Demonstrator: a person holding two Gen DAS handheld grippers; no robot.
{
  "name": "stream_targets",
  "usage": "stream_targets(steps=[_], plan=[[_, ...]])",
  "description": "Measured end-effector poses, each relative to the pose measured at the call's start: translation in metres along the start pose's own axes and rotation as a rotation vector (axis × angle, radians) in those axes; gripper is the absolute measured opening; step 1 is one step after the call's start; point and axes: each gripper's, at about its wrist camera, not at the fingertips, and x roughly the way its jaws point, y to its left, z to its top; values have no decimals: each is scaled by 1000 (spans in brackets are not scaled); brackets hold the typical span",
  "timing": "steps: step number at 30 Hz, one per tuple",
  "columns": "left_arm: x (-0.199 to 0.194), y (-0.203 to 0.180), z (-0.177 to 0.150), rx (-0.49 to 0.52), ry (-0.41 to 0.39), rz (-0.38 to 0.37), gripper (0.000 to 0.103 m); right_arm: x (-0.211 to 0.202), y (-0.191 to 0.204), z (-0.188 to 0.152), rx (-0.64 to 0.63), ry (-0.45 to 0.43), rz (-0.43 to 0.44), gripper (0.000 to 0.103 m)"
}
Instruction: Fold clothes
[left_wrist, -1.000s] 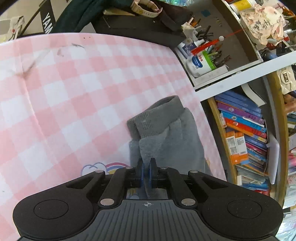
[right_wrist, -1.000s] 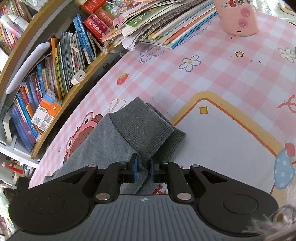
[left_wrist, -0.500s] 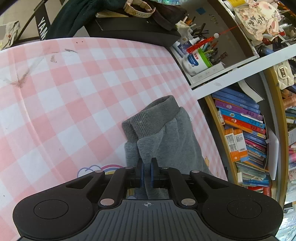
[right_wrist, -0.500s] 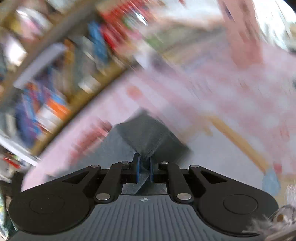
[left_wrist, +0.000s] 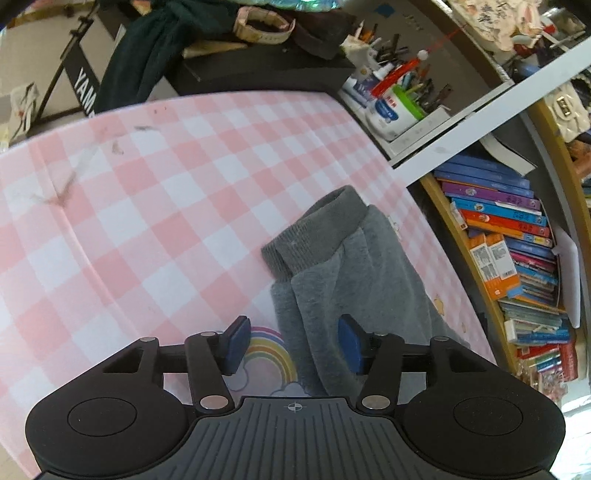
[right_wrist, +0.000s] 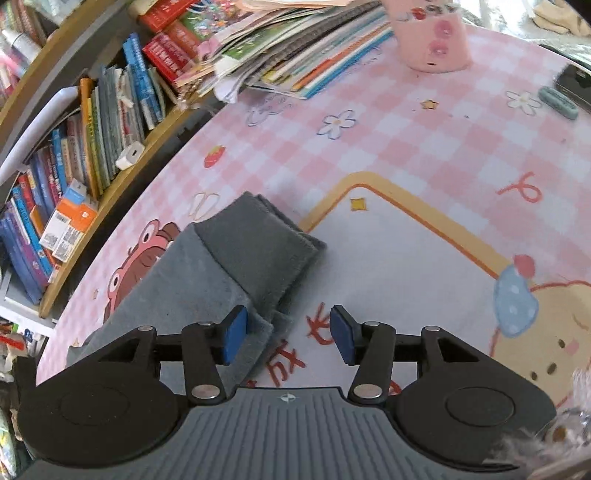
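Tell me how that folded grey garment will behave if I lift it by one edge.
The grey garment would probably go limp and sag; it already drapes in soft folds. Its stacked layers look loose, so the fold may fall open. The ribbed cuff looks thicker and may hold shape better.

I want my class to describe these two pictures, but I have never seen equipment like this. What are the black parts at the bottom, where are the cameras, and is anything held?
A person holds a two-finger tool in each hand; each camera looks forward along the fingers. One view shows the left gripper, the other the right gripper. Both are opening over a grey garment with ribbed cuffs lying folded on a pink checked table mat. The blue pads press on nothing, so nothing is held. Stacked books and a pink cup sit further back.
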Motion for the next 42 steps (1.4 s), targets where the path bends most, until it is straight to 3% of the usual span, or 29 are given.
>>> stream_targets(steps=[7, 10, 13, 16, 20, 23, 26, 30, 32, 33, 34, 42], plan=[[24, -11, 11, -65, -27, -32, 47, 20, 23, 5, -71, 7, -7, 37], [40, -18, 18, -64, 13, -44, 21, 31, 35, 6, -100, 4, 0, 26], [48, -29, 27, -39, 4, -63, 11, 39, 45, 9, -117, 1, 26, 21], [23, -53, 33, 67, -100, -190, 9, 31, 54, 14, -129, -39, 73, 17], [6, -43, 35, -2, -149, -268, 10, 23, 59, 14, -178, -66, 89, 17], [28, -13, 33, -92, -56, -132, 10, 34, 51, 9, -147, -25, 56, 17], [34, -3, 22, -83, -40, -92, 11, 38, 49, 6, -150, -22, 46, 18], [33, -1, 23, -79, -38, -87, 15, 38, 50, 6, -158, -19, 33, 25], [34, -3, 23, -67, -31, -66, 23, 36, 51, 5, -154, -26, 10, 37], [35, -5, 23, -65, -25, -54, 28, 35, 52, 4, -160, -28, -2, 52], [35, -5, 23, -65, -24, -56, 32, 34, 53, 3, -167, -30, -15, 57], [32, -9, 19, -36, -24, -53, 41, 19, 59, -18, -246, 38, -13, 61]])
